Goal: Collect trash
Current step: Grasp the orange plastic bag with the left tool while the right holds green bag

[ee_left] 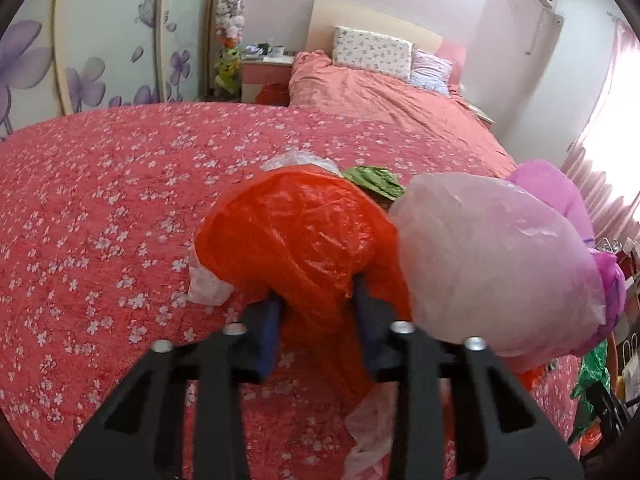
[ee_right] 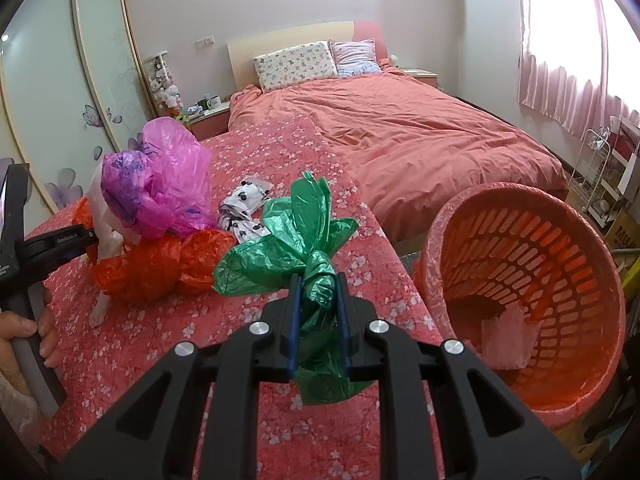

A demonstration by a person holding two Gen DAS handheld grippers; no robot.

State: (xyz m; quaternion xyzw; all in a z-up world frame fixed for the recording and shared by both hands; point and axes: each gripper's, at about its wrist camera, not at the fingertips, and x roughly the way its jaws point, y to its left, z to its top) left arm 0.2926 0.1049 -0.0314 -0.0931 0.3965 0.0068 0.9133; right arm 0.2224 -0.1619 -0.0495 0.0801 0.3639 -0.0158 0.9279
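Observation:
My left gripper [ee_left: 316,300] is shut on an orange-red plastic bag [ee_left: 296,232] on the red floral cover [ee_left: 100,208]; the bag also shows in the right wrist view [ee_right: 160,264]. A pale pink bag [ee_left: 496,264] and a magenta bag [ee_left: 556,188] sit right beside it; the magenta bag [ee_right: 164,184] shows in the right wrist view too. My right gripper [ee_right: 318,292] is shut on a knotted green plastic bag [ee_right: 300,240], held above the cover. The left gripper's body [ee_right: 52,246] shows at the left edge. A white black-spotted wrapper [ee_right: 244,212] lies behind the green bag.
An orange-red slotted basket [ee_right: 532,280] lined with clear plastic stands tilted at the right, off the cover's edge, with a pink scrap inside. A bed with salmon duvet [ee_right: 420,128] lies behind. Wardrobe doors [ee_left: 100,40] stand at the left, a wire rack [ee_right: 600,168] at the far right.

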